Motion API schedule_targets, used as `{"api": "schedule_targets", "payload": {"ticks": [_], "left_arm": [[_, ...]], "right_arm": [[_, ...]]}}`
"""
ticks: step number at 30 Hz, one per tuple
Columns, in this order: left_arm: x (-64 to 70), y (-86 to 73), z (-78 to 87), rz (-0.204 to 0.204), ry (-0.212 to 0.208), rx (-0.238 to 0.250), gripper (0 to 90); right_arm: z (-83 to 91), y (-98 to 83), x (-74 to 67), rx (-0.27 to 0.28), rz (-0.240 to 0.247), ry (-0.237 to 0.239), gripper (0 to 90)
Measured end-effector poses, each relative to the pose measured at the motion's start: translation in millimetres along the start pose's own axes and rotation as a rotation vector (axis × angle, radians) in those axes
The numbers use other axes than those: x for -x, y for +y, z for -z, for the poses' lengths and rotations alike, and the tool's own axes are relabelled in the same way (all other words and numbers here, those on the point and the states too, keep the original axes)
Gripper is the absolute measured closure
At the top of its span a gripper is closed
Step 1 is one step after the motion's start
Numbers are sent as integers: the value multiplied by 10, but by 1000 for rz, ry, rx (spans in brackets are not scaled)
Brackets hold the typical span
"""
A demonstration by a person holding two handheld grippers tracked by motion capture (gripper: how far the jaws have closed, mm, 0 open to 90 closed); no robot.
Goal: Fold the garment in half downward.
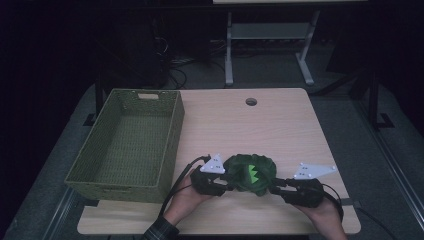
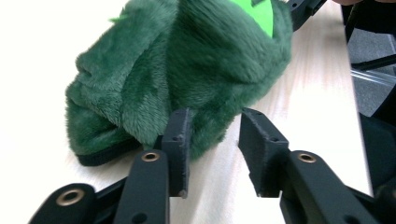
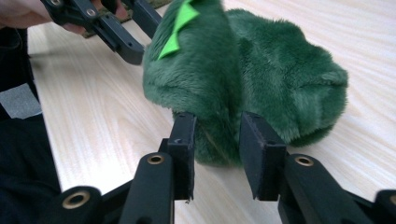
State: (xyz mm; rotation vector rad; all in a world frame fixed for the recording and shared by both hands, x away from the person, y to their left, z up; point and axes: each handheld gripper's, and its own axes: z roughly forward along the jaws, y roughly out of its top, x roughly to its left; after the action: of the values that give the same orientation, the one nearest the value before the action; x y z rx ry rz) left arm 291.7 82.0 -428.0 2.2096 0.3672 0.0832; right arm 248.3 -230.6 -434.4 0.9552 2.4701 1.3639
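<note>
A dark green plush toy [image 1: 250, 172] with a bright green zigzag patch lies near the table's front edge. My left gripper [image 1: 227, 186] meets it from the left and my right gripper [image 1: 274, 186] from the right, each held in a hand. In the left gripper view the jaws [image 2: 215, 135] stand apart at the plush toy's [image 2: 187, 70] lower edge, with the fur brushing one pad and clear of the other. In the right gripper view a fold of the plush toy [image 3: 261, 70] hangs between the parted jaws [image 3: 217, 135], which do not squeeze it.
A green woven basket [image 1: 172, 135] stands on the left part of the wooden table [image 1: 280, 125], close to my left hand. A round cable hole [image 1: 251, 101] is near the far edge. Bare tabletop lies behind and right of the toy.
</note>
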Motion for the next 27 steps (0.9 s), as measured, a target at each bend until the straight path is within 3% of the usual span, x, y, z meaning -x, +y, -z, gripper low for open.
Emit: {"api": "schedule_targets", "payload": {"ticks": [5,7,11,15,20,27], "left_arm": [[-5,46,157,17,5,48,640],[-41,93,169,15,26,60,696],[-132,182,84,29,23,67,850],[-193,222,-104,36,24,32,896],[-248,83,-325,46,63,-64,897],[-285,-32,-454,53,75,-109,897]], "right_arm": [[149,28,-27,32,6,-6,640],[161,65,-17,43,3,-16,663],[75,171,55,43,13,-22,793],[-115,204,107,-4,10,-14,892],[-308,126,178,-82,5,-30,899],[-455,54,175,-149,12,-53,899]]}}
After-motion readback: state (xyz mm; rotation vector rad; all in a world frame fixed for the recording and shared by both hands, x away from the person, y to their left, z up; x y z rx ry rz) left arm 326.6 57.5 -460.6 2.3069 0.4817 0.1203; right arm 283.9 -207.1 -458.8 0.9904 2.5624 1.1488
